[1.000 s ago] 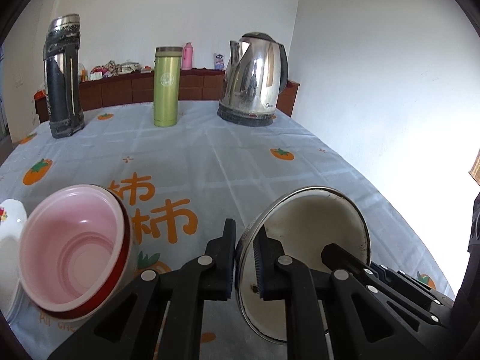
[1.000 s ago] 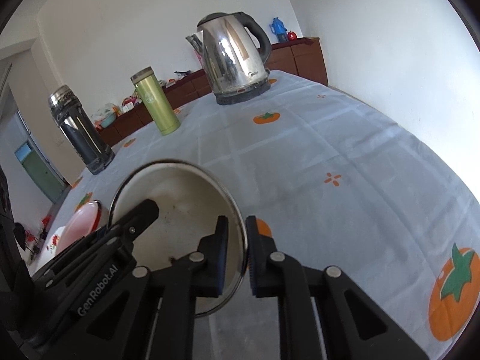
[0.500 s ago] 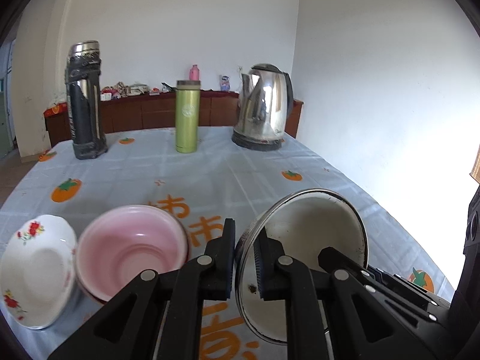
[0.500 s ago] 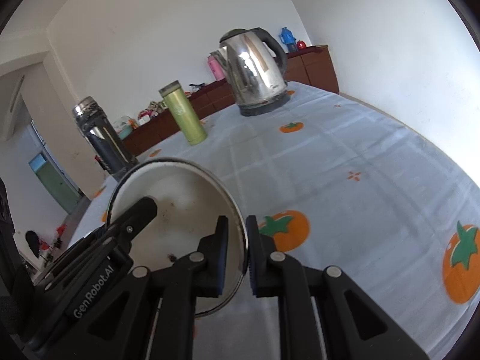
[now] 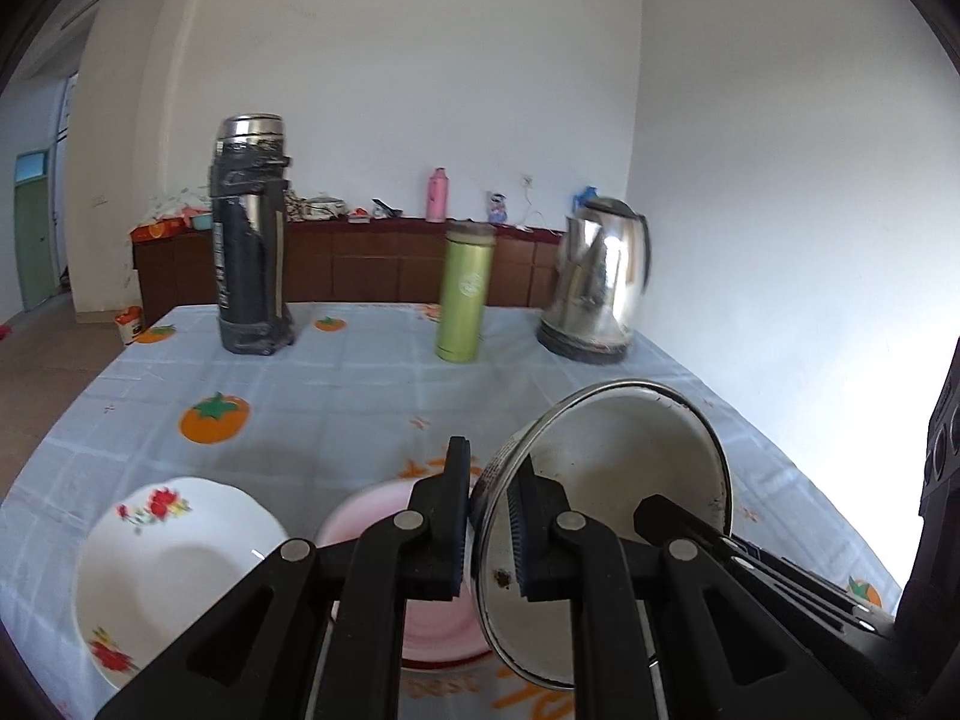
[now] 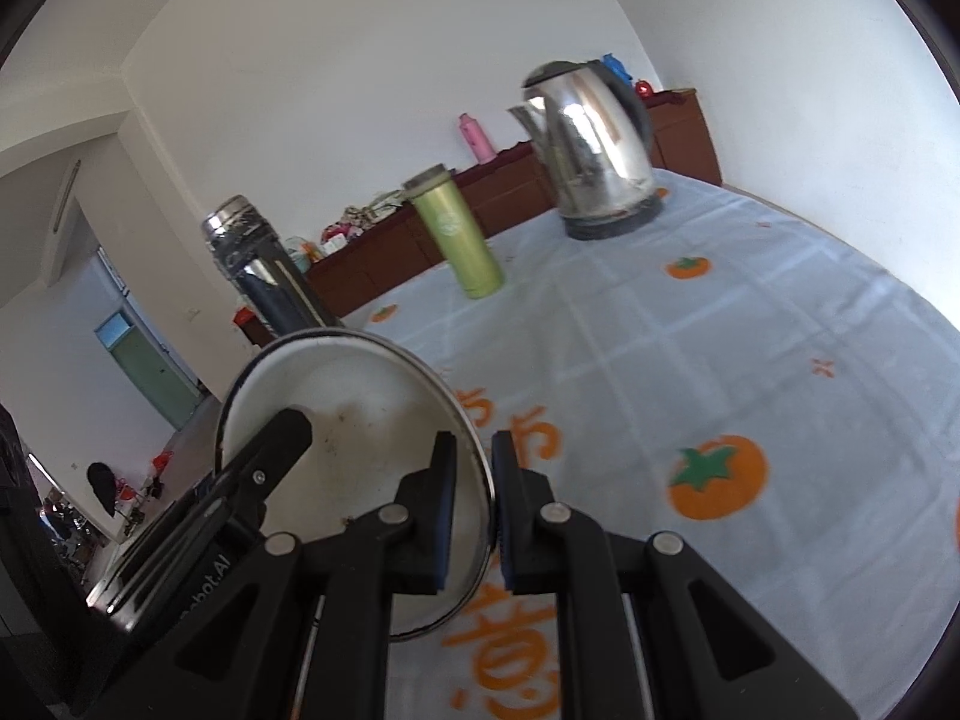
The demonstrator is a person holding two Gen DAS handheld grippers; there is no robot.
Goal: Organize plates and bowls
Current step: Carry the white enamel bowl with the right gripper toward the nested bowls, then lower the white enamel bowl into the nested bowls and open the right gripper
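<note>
We hold the white enamel metal bowl (image 5: 624, 480) clamped by both rims, left hand-held gripper (image 5: 487, 531) and right hand-held gripper (image 6: 474, 516); stacking onto the pink plastic bowl (image 5: 366, 516) remains; floral white plate (image 5: 174, 564) unsorted.

Part of a white brand mark, "bot.AI", stands on the side of the left gripper (image 6: 264, 450), seen at the lower left of the right wrist view; its first letters are cut off; large orange characters are printed on the tablecloth (image 6: 750, 324) in the lower middle of both views, partly hidden and not legible; the green flask (image 5: 465, 294) carries a round pale emblem, too blurred to read.
</note>
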